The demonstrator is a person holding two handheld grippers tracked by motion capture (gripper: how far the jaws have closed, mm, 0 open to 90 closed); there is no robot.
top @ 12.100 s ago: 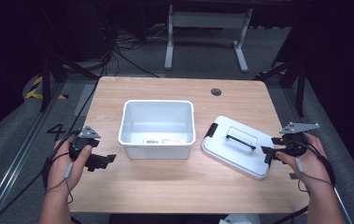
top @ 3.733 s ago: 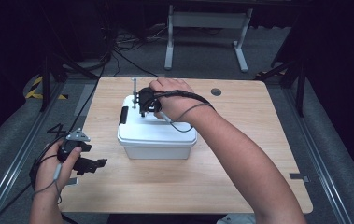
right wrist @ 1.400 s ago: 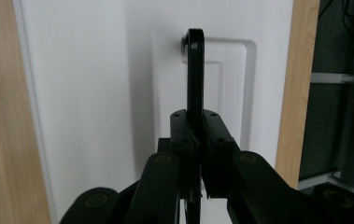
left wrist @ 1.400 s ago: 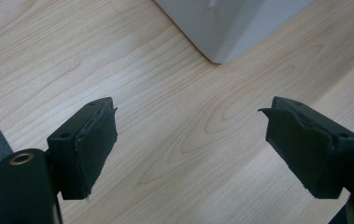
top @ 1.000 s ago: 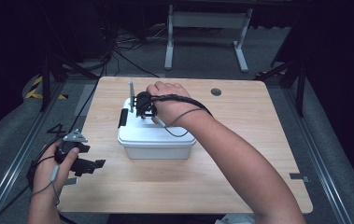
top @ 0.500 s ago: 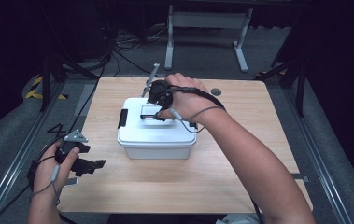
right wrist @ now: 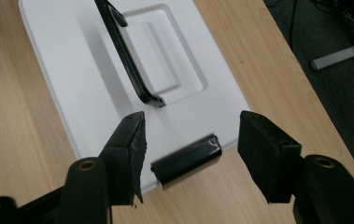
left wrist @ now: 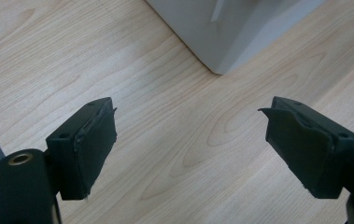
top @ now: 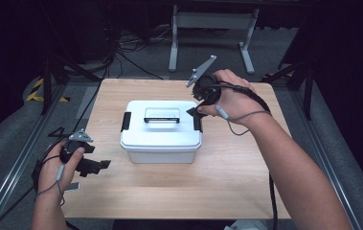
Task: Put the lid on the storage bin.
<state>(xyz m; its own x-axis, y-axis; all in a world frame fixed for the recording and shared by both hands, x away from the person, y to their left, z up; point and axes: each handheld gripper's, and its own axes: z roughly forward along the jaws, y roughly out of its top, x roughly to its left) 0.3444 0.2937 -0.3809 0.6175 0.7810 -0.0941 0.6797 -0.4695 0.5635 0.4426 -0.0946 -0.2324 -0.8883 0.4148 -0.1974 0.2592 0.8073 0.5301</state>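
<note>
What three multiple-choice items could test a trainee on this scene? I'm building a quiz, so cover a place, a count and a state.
1. Where does the right gripper hover?
A. By the latch at the box's right end
B. Over the table's near left corner
C. Off the table

2. How many black latches show on the white storage box in the high view?
A. None
B. Two
C. Four

3. How do the left gripper's fingers stand?
A. Shut on the handle
B. Shut on nothing
C. Open over bare table

Answers: 1 A, the right gripper view shows the right latch between its open fingers, untouched. 2 B, one at each end. 3 C, wood grain of the table shows between them.
</note>
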